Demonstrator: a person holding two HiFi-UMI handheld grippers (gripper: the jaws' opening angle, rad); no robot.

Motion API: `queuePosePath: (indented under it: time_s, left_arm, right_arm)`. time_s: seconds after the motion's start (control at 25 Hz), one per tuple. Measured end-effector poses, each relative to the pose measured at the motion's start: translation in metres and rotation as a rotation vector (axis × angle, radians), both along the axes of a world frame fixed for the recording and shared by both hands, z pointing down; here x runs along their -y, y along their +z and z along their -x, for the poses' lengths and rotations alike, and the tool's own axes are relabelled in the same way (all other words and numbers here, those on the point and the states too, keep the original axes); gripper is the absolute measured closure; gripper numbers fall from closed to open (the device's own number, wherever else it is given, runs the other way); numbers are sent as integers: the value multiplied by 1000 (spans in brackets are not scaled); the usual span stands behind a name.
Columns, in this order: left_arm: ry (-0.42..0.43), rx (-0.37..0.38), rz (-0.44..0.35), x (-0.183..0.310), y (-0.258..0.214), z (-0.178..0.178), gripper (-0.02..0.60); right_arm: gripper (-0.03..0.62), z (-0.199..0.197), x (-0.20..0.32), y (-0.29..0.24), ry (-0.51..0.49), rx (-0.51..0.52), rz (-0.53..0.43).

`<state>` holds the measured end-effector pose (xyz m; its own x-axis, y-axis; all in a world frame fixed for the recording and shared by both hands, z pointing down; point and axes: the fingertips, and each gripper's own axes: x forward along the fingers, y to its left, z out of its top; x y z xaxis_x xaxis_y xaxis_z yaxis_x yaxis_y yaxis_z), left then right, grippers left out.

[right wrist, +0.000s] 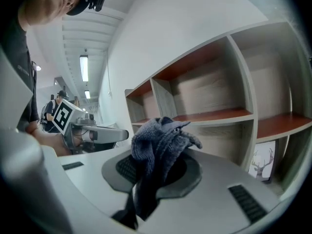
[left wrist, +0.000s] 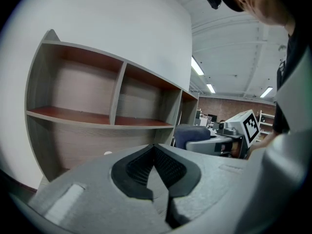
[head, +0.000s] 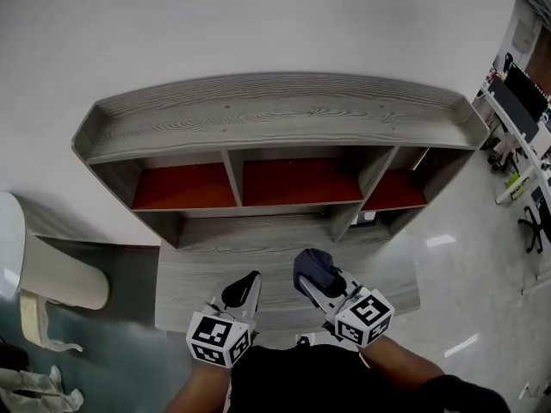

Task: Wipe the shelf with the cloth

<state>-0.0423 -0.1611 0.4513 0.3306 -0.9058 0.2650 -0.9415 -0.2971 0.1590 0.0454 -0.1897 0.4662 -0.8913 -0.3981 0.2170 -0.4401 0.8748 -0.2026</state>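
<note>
Grey-blue cloth [right wrist: 163,143] is bunched up and clamped between the jaws of the right gripper [right wrist: 152,172]. A crumpled wad stands above the black pads and a darker tail hangs down between them. From the head view the cloth [head: 312,268] sits at the tip of that gripper [head: 313,284], above the grey desk top [head: 189,295], in front of the shelf [head: 284,119] and apart from its red boards. Just beside it, on the person's left, the left gripper [head: 244,292] points the same way; its jaws are brought together at the tips with nothing between them [left wrist: 155,165]. The shelf is grey wood-grain, with three open bays floored in red-brown under a wide top ledge, and it stands against a white wall [head: 258,24]. A small deer picture [right wrist: 263,164] leans in a lower bay at the right.
</note>
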Motion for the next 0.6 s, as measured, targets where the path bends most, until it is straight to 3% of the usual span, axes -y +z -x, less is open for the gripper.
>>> queuePosePath:
  time_s: [0.24, 0.6]
  left_arm:
    - [-73, 10, 5, 7, 2, 3, 572]
    - [-22, 33, 26, 19, 1, 33, 572]
  right_arm:
    - [513, -1, 26, 1, -3, -24, -43]
    - [513, 40, 57, -44, 39, 38, -152]
